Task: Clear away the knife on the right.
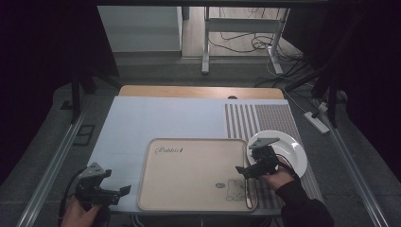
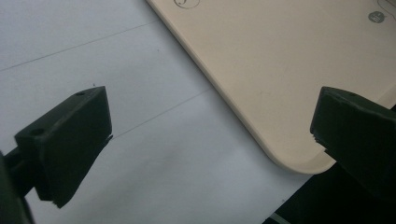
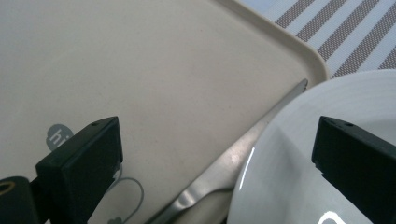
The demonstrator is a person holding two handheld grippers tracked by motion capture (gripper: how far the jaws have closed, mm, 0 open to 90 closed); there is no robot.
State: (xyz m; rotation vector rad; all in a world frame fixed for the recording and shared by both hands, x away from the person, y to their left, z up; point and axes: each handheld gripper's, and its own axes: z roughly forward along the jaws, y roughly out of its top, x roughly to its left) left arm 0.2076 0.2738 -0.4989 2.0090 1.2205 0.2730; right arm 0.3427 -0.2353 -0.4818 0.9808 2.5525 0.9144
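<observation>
Knife [image 3: 243,154] lies along the tray's [image 1: 189,175] right rim, just beside the white plate [image 1: 293,146]. Right claw [image 1: 246,171] hovers over it, jaws wide and empty; left claw [image 1: 118,191] waits open near the tray's corner. Setting seems done; withdrawing needs care around the plate edge.

Glossy white plate [image 3: 322,154], shiny metal knife [image 3: 233,163], matt beige plastic tray [image 3: 163,70]

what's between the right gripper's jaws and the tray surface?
Right gripper view: a metal knife lies on the beige tray between the open jaws, beside the white plate.
</observation>
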